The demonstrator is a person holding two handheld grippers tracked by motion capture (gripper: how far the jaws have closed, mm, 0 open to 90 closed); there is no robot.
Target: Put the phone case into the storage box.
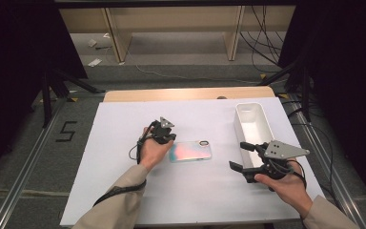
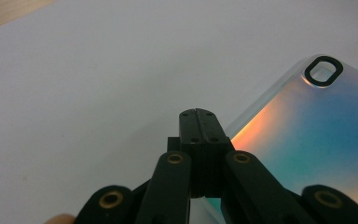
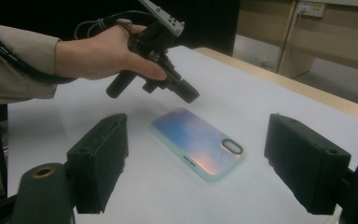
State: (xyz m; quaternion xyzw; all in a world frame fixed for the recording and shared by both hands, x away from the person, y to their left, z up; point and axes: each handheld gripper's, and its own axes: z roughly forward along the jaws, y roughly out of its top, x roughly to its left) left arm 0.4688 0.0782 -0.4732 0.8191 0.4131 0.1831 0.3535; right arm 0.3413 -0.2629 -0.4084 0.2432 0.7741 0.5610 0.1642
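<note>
The phone case [image 1: 190, 151] lies flat at the centre of the high view, on the white table [image 1: 124, 191], camera cutout toward the white bin [image 1: 251, 125] at right. The left hand-held gripper [image 1: 164, 137] hovers at the case's left end, clenched with nothing between its jaws, probably to nudge or pin that edge. The right hand-held gripper [image 1: 237, 156] waits lower right, jaws released wide and aimed at the case, seemingly ready to grasp it.

glossy iridescent phone case [image 1: 190, 151], matt white table [image 1: 124, 191]
</note>
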